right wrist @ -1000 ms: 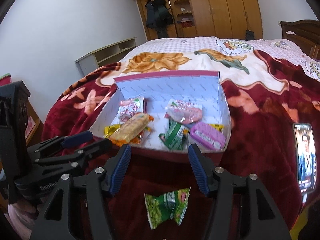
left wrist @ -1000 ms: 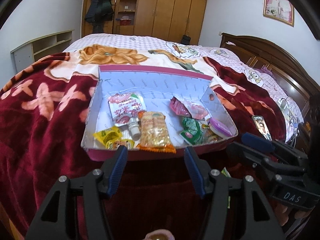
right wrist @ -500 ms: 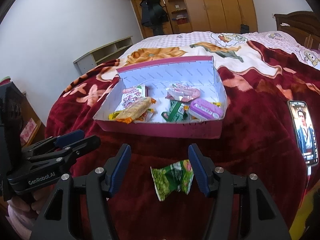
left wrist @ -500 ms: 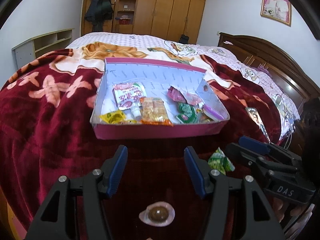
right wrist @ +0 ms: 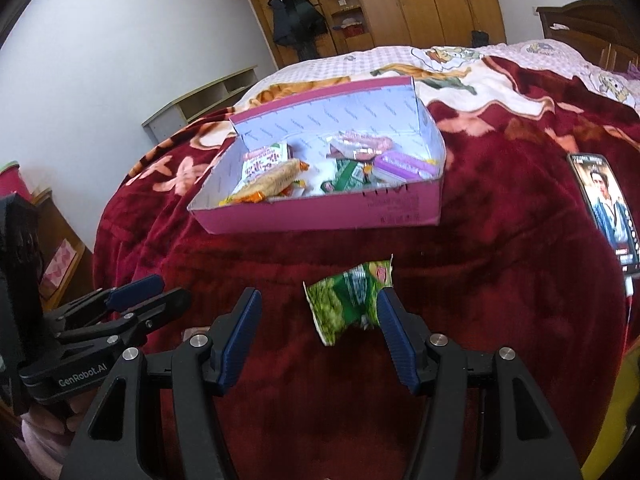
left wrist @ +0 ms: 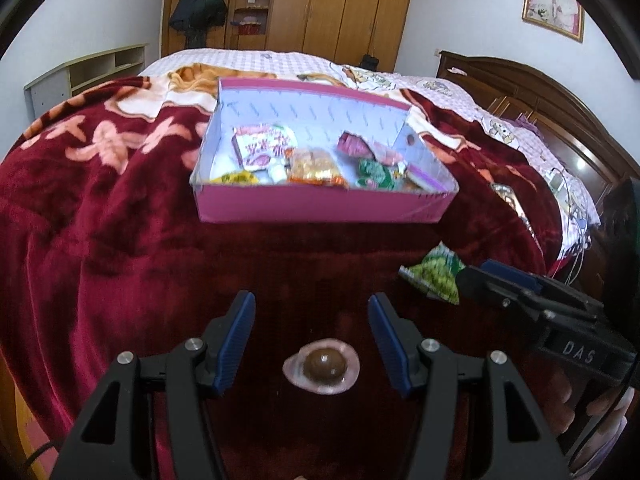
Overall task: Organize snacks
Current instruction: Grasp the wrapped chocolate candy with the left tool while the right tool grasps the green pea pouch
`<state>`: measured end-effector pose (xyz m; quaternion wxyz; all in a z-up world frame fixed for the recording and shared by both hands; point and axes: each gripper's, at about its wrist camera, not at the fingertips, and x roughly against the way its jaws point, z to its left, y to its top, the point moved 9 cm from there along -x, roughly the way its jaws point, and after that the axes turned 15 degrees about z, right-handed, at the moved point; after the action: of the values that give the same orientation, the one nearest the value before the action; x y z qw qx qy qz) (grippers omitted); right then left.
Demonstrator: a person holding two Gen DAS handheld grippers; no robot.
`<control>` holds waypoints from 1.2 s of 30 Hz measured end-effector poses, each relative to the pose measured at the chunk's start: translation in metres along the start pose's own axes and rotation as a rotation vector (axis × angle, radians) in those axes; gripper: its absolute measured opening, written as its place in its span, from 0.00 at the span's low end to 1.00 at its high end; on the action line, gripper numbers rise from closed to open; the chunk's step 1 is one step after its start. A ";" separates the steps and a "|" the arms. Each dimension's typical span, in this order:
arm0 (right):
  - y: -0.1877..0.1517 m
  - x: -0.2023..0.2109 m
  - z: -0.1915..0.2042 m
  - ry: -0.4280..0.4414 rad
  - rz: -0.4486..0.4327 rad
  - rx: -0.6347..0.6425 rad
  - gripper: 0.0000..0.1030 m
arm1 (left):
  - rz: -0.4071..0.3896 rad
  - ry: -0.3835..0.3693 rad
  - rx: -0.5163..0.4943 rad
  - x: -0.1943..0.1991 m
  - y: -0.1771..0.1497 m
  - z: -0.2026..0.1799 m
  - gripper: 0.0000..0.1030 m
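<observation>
Nearest the left wrist camera, the left claw [left wrist: 311, 334] hangs low over the dark red blanket [left wrist: 120, 208], its blue-padded fingers spread wide with nothing between them but air. Right in that gap, on the blanket, lies a small brown round sweet in a clear wrapper [left wrist: 322, 365], apart from both pads.

Over to the right, the right claw [right wrist: 318, 332] is spread as well, gripping nothing. A crumpled green snack packet [right wrist: 347, 300] lies on the blanket between its fingers, well over toward the right finger; its edge sits just at that blue pad, though actual contact cannot be judged. In the left wrist view the same packet [left wrist: 434, 276] shows at the tip of the right claw, to the right of the sweet.

Farther out, the pink box [left wrist: 320, 210] sits open on the bed, its pale lid standing up at the far side. Inside, from left to right: a yellow packet [left wrist: 234, 178], a red-and-white pouch [left wrist: 262, 148], an orange-wrapped long snack [right wrist: 274, 182] propped over other packets, a green packet [right wrist: 348, 174], a pink wrapper [right wrist: 362, 142] behind it, and a purple flat case [right wrist: 402, 166] at the right end.

To the right of the box, a phone [right wrist: 604, 206] lies on the blanket with its screen lit. Beyond the bed, wooden wardrobes [left wrist: 340, 4] line the far wall.
</observation>
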<state>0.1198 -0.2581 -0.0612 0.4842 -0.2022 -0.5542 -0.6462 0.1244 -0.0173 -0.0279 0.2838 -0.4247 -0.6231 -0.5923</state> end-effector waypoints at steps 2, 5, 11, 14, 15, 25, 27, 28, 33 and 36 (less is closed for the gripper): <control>-0.004 -0.003 -0.001 0.002 0.007 -0.005 0.59 | 0.013 0.003 0.002 -0.004 -0.007 0.001 0.60; -0.010 -0.007 -0.003 0.003 0.019 -0.012 0.59 | 0.024 0.005 0.004 -0.011 -0.017 0.002 0.60; -0.017 -0.012 -0.009 -0.027 0.024 -0.015 0.59 | 0.016 0.023 -0.005 -0.020 -0.028 0.001 0.60; -0.020 -0.014 -0.010 -0.030 0.026 -0.016 0.59 | 0.003 0.049 -0.035 -0.025 -0.033 -0.003 0.60; -0.021 -0.015 -0.011 -0.031 0.027 -0.018 0.59 | 0.000 0.058 -0.040 -0.026 -0.035 -0.005 0.60; -0.033 -0.026 -0.016 -0.040 0.036 -0.012 0.59 | -0.049 0.101 -0.072 -0.034 -0.042 -0.009 0.60; -0.034 -0.027 -0.016 -0.047 0.033 -0.002 0.59 | -0.055 0.105 -0.073 -0.034 -0.043 -0.009 0.59; -0.035 -0.028 -0.015 -0.048 0.033 0.000 0.59 | -0.056 0.108 -0.076 -0.034 -0.043 -0.010 0.56; -0.038 -0.031 -0.016 -0.043 0.024 0.008 0.60 | -0.071 0.120 -0.101 -0.032 -0.044 -0.015 0.44; -0.038 -0.030 -0.016 -0.044 0.014 0.016 0.60 | -0.078 0.117 -0.106 -0.030 -0.043 -0.017 0.42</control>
<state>0.1053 -0.2638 -0.1099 0.4778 -0.2165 -0.5684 -0.6338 0.0986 -0.0372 -0.0729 0.2733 -0.3792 -0.5893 -0.6590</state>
